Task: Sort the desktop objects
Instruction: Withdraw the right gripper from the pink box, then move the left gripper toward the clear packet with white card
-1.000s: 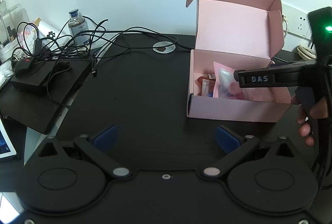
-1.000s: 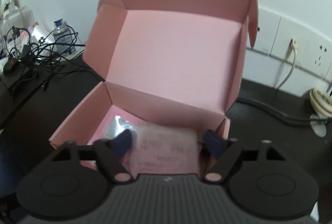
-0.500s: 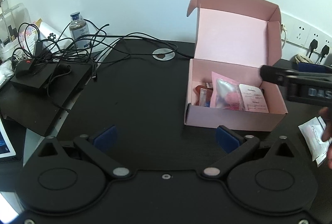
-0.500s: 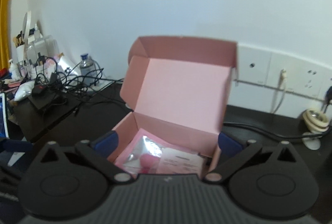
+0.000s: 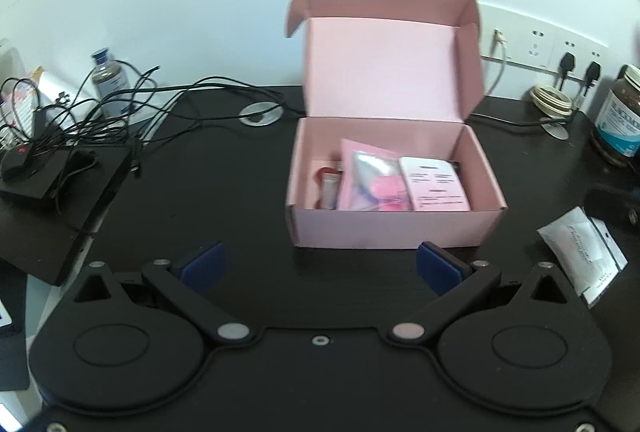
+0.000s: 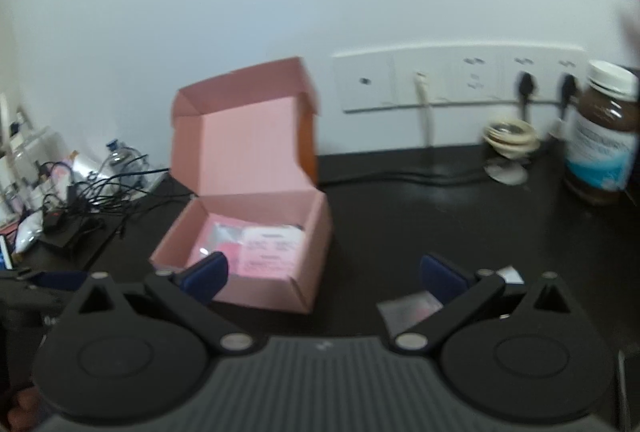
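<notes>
Black worktop (image 5: 248, 200): right gripper (image 6: 324, 274) just backed out of the box, released and empty.
Left gripper (image 5: 318, 264) also spread, empty. Pink-and-clear plastic pouch (image 5: 370, 180) now lies inside open pink cardboard box (image 5: 394, 228); white sachet (image 5: 580, 252) beside it looks next.

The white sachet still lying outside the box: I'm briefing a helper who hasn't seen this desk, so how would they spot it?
Find the open pink box on the black desk. To its right lies the flat white sachet, alone on the desktop, nearer than the brown jar.
</notes>
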`<state>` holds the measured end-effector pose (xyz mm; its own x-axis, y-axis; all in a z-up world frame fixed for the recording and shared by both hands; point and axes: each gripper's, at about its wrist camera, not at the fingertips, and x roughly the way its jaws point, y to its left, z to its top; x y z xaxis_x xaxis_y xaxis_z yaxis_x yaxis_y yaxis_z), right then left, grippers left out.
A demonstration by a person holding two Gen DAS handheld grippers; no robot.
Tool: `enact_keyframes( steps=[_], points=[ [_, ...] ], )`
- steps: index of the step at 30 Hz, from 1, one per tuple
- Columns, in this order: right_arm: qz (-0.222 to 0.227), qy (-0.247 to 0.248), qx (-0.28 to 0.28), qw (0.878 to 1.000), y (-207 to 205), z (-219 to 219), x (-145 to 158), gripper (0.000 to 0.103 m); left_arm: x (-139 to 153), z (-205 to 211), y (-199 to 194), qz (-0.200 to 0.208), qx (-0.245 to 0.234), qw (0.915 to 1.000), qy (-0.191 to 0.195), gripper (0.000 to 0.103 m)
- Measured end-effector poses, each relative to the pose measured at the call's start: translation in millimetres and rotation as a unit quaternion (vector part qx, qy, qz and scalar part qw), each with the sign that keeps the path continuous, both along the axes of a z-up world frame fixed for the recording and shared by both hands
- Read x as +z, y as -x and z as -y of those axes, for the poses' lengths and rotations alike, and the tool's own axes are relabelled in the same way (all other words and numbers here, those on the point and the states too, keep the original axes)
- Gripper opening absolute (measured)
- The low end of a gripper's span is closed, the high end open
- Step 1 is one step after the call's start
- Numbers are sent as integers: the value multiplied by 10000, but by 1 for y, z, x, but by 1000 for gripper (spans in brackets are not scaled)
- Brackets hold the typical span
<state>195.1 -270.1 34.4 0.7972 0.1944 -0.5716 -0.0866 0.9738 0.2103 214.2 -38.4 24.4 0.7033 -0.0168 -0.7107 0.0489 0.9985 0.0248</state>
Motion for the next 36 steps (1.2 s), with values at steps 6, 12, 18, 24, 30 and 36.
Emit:
enact_keyframes(
  steps=[6, 12, 18, 24, 30, 36],
  points=[
    [-80, 220, -231, 9995, 27, 21, -5, 102, -3, 23, 1, -6, -234, 9997, -27, 103],
    [-87, 379, -452, 9982, 47, 40, -8, 102, -8, 47, -2, -138, -413, 9990, -79, 103],
    [-162, 431, -653, 9968, 60, 54, -8, 102, -12, 69, -11, -350, -489, 9982, -1, 103],
    [-208, 509, -676, 9962, 70, 64, -12, 102, -16, 92, -15, -464, -621, 9970, -32, 103],
    [-325, 518, -734, 9954, 75, 74, -21, 102, -24, 108, -17, -612, -843, 9946, 33, 103],
    [-309, 451, -592, 9967, 78, 77, -27, 102, -30, 115, -25, -848, -895, 9913, 469, 103]
  ],
)
